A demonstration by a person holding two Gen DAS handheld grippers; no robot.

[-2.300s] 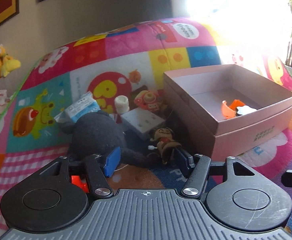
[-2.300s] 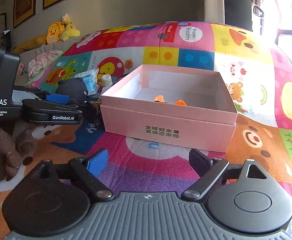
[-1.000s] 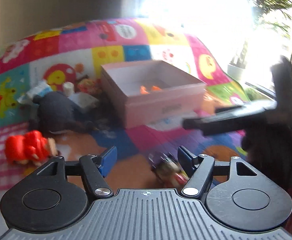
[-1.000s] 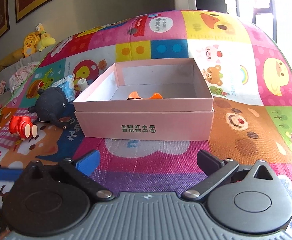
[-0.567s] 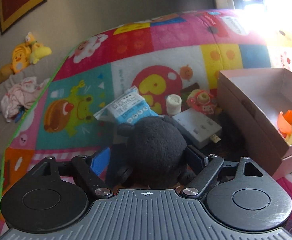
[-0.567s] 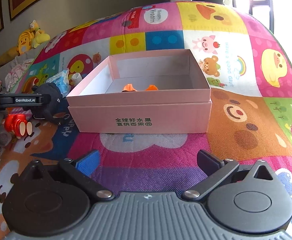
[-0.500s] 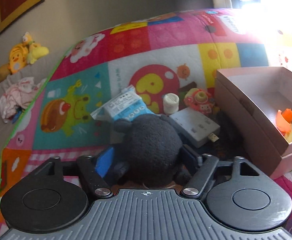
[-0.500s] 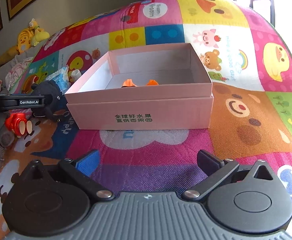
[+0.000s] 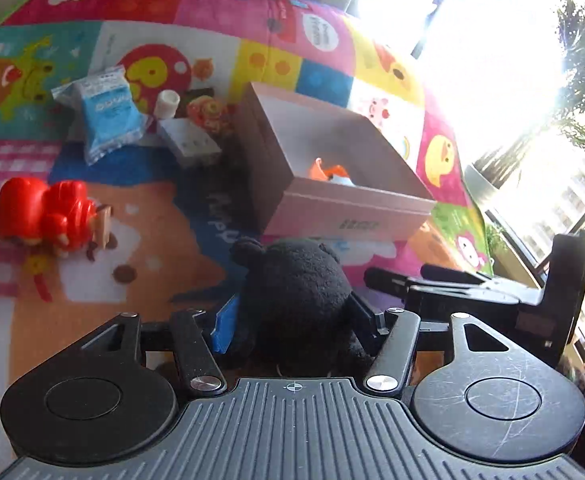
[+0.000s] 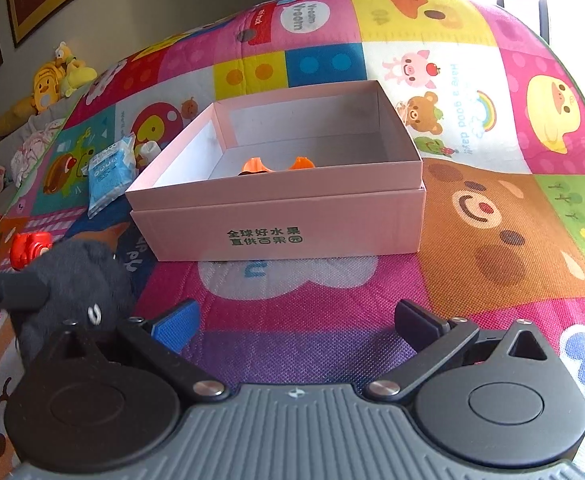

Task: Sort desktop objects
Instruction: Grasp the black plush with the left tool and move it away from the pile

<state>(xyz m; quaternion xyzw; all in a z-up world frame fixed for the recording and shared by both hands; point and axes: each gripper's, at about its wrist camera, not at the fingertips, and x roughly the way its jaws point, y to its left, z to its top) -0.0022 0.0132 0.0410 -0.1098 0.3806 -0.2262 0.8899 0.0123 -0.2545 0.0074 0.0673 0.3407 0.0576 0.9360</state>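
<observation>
A black plush toy (image 9: pixel 296 284) sits between the fingers of my left gripper (image 9: pixel 294 320), whose jaws are closing on it and squeeze its sides; it hangs off the mat near the front left corner of the pink box (image 9: pixel 348 216). The right wrist view shows the same plush (image 10: pixel 80 276) at the left edge. The open pink box (image 10: pixel 284 224) holds orange toy pieces (image 10: pixel 254 166). My right gripper (image 10: pixel 296 322) stands open over the mat in front of the box, with nothing between its fingers.
On the colourful play mat lie a red toy (image 9: pixel 44 216), a blue packet (image 9: pixel 108 120), a white block (image 9: pixel 188 142), a small white cylinder (image 9: pixel 168 102) and an orange figure (image 9: pixel 208 114), all left of the box. A bright window and plants are at the right.
My left gripper closed around the black plush, lifted it from beside the blue packet and swung right to the box's front. The right gripper stayed put.
</observation>
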